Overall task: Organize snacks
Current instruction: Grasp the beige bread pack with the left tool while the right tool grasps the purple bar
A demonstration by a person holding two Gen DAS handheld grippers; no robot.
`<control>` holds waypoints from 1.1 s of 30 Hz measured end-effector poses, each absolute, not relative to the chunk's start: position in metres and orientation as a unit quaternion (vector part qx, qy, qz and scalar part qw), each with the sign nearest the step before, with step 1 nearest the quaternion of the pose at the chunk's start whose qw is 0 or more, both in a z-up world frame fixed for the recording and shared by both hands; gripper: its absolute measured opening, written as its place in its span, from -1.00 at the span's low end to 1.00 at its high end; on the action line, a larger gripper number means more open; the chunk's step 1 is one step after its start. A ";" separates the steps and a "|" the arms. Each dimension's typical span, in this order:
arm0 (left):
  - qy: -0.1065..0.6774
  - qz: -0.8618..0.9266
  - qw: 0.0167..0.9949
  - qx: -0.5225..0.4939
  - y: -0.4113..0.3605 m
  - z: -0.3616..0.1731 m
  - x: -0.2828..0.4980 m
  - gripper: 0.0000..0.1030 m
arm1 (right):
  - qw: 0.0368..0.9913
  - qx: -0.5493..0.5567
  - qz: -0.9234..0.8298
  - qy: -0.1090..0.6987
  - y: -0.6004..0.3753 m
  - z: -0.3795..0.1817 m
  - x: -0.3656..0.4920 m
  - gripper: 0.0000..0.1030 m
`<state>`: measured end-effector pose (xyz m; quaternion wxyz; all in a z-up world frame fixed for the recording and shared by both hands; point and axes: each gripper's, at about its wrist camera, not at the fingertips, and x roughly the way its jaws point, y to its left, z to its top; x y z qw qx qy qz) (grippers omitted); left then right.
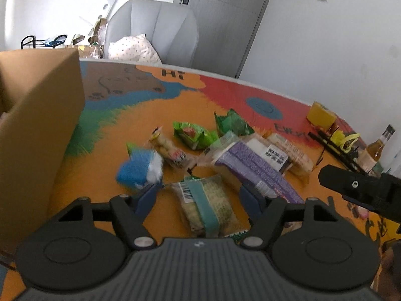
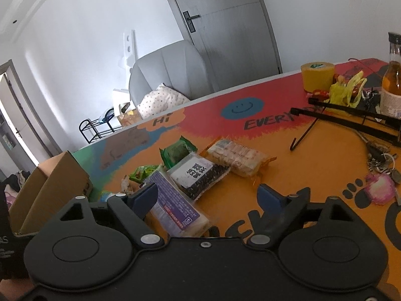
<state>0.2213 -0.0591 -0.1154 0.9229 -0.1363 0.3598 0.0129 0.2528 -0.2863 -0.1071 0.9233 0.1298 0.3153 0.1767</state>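
Note:
Several snack packets lie on the colourful table point(image 1: 140, 115). My left gripper point(image 1: 200, 197) hangs open low over a clear packet with a teal band point(image 1: 208, 203), which lies between its blue fingertips without being pressed. A blue packet point(image 1: 137, 170) lies just left of it and a long purple packet point(image 1: 253, 168) to its right. My right gripper point(image 2: 208, 197) is open; the purple packet point(image 2: 175, 200) lies beside its left fingertip. A dark packet with a white label point(image 2: 198, 175), a cracker packet point(image 2: 238, 158) and green packets point(image 2: 178, 150) lie beyond. An open cardboard box point(image 1: 37, 125) stands at the left.
A yellow tape roll point(image 2: 317, 75), a bottle point(image 2: 392, 82), a black rack point(image 2: 351, 118) and keys point(image 2: 381, 160) crowd the table's right side. A grey armchair point(image 2: 170, 72) with a pillow stands behind the table. The right gripper's body point(image 1: 363, 190) shows in the left wrist view.

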 end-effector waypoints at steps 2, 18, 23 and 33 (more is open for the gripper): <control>0.368 0.016 0.920 -0.133 -0.062 -0.120 0.226 0.37 | 0.922 0.132 0.180 0.317 -0.286 -0.109 0.255 0.68; 0.365 0.044 0.927 -0.078 -0.067 -0.124 0.217 0.30 | 0.911 0.141 0.203 0.329 -0.261 -0.124 0.269 0.44; 0.361 0.050 0.929 -0.070 -0.062 -0.123 0.212 -0.09 | 0.912 0.124 0.213 0.326 -0.250 -0.125 0.269 0.38; 0.351 0.034 0.931 -0.090 -0.052 -0.112 0.201 -0.09 | 0.911 0.098 0.212 0.339 -0.239 -0.133 0.266 0.15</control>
